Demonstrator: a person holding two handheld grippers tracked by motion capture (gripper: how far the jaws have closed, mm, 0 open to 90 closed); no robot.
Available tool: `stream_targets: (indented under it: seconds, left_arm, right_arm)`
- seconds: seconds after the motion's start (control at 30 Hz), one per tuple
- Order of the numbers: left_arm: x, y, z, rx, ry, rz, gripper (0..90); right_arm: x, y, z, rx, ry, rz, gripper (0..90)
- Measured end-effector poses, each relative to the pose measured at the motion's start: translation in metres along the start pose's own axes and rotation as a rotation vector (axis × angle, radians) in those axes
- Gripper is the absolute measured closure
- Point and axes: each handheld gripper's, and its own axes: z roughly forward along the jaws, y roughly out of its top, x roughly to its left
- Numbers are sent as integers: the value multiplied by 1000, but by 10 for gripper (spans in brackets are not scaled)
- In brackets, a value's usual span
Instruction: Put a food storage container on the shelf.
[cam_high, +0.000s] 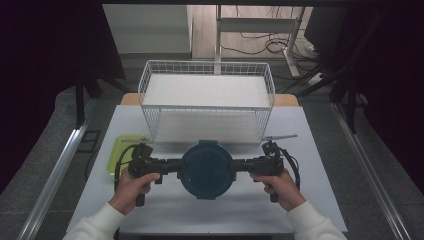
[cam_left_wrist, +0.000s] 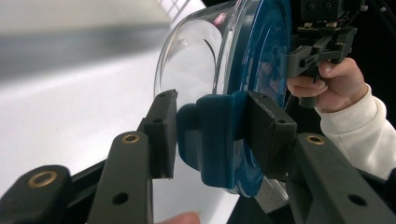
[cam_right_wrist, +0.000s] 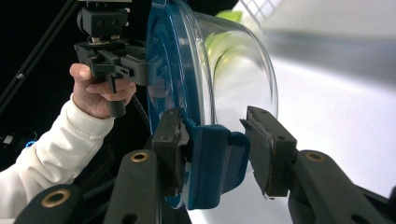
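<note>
A round clear glass container with a dark blue lid (cam_high: 206, 169) is at the front middle of the white table (cam_high: 300, 200), seen from above. My left gripper (cam_high: 172, 167) comes in from the left and is shut on the lid's blue side clasp (cam_left_wrist: 215, 135). My right gripper (cam_high: 240, 165) comes in from the right and is shut on the opposite clasp (cam_right_wrist: 217, 158). In the left gripper view my left gripper (cam_left_wrist: 215, 116) has a pad on each face of the clasp. In the right gripper view my right gripper (cam_right_wrist: 212, 135) does the same. I cannot tell whether the container rests on the table.
A white wire basket (cam_high: 207, 67) stands just behind the container, its front wall close to both grippers. A yellow-green flat tray (cam_high: 117, 150) lies at the table's left edge, beside my left gripper. Metal rails (cam_high: 55, 175) run along both sides of the table.
</note>
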Motion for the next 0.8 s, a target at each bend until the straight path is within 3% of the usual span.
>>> stream_targets:
  seconds: [0.43,0.8]
  left_arm:
    - [-4,74,-18,-44,-6,106,570]
    - [9,119,-18,-75,-28,102,570]
  right_arm:
    - [15,66,-11,-52,-4,-85,581]
    - [18,120,-18,-57,-45,-136,581]
